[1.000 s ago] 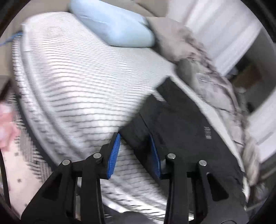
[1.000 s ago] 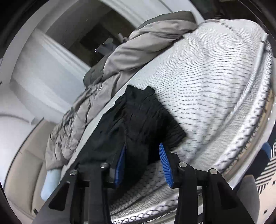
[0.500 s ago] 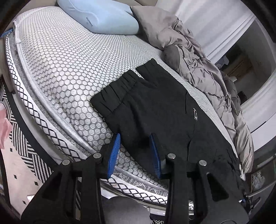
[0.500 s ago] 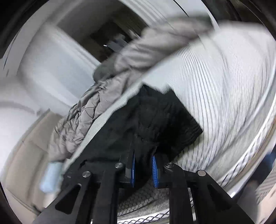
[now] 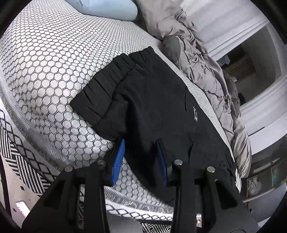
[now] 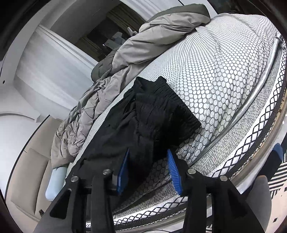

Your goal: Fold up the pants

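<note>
Nearest in the left wrist view, the left gripper (image 5: 140,159) reaches over the near edge of the bed, its blue-padded fingers (image 5: 118,158) set a moderate gap apart with the lower edge of the black pants (image 5: 152,107) lying between them; the pads do not press on the cloth. In the right wrist view the right gripper (image 6: 148,170) stands the same way, fingers (image 6: 173,167) parted; its jaws have just been opening, and a rumpled part of the pants (image 6: 143,125) sits in the gap without being pinched. The pants lie spread across the mattress (image 5: 44,59), which has a white cover printed with black hexagons, close to its near edge, with the gathered waistband (image 5: 100,91) toward the far left in the left view. Just beyond the pants, a crumpled grey duvet (image 5: 206,71) is heaped along the far side of the bed, touching or nearly touching the pants' far edge. A pale blue pillow (image 5: 107,9) rests at the head of the bed, well apart from the pants. Below the mattress edge a black-and-white patterned rug (image 5: 23,157) covers the floor. Farthest away are white wall mouldings and a dark doorway (image 6: 111,32).
</note>
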Demonstrator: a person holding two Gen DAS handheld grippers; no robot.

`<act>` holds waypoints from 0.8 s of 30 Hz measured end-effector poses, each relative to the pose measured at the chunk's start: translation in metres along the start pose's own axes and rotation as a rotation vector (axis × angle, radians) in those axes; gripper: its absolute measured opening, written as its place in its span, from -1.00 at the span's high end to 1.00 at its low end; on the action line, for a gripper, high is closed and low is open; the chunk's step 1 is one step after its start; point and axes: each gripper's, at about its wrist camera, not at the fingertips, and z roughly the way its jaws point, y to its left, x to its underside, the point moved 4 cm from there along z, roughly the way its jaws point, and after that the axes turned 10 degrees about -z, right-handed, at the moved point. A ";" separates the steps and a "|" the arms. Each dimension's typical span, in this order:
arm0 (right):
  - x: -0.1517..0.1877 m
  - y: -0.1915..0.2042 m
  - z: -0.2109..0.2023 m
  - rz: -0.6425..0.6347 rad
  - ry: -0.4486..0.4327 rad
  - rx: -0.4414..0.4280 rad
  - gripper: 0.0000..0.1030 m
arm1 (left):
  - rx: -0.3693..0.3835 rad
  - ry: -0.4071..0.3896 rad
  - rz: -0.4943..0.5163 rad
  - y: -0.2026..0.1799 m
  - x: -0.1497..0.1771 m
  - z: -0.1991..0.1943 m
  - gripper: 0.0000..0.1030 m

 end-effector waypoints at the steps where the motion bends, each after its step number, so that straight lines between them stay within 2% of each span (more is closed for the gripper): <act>1: 0.001 -0.002 0.000 0.006 0.008 -0.003 0.15 | 0.000 -0.026 -0.002 -0.001 -0.002 -0.003 0.72; 2: -0.001 0.000 0.002 0.009 0.013 -0.005 0.10 | -0.005 -0.042 0.003 -0.004 -0.005 -0.002 0.83; 4: 0.001 0.002 0.001 0.015 0.012 -0.006 0.08 | -0.006 -0.057 0.007 -0.007 -0.008 -0.004 0.92; 9: -0.005 0.005 0.027 0.038 0.006 -0.032 0.10 | -0.009 -0.085 0.041 -0.023 -0.012 -0.016 0.98; 10: -0.007 0.006 0.030 0.035 -0.001 -0.029 0.35 | -0.006 -0.085 0.039 -0.025 -0.012 -0.019 0.98; 11: -0.009 0.006 0.031 0.028 -0.008 -0.013 0.80 | -0.007 -0.087 0.047 -0.027 -0.011 -0.023 0.98; 12: -0.009 0.008 0.031 0.018 -0.003 0.009 0.84 | -0.009 -0.088 0.058 -0.025 -0.009 -0.030 0.98; 18: 0.000 0.006 -0.018 0.058 -0.044 0.001 0.88 | 0.035 -0.089 0.072 -0.025 -0.005 -0.060 0.98; 24: -0.028 0.043 -0.031 -0.009 -0.090 0.039 0.88 | 0.071 -0.109 0.105 -0.065 -0.041 -0.061 0.98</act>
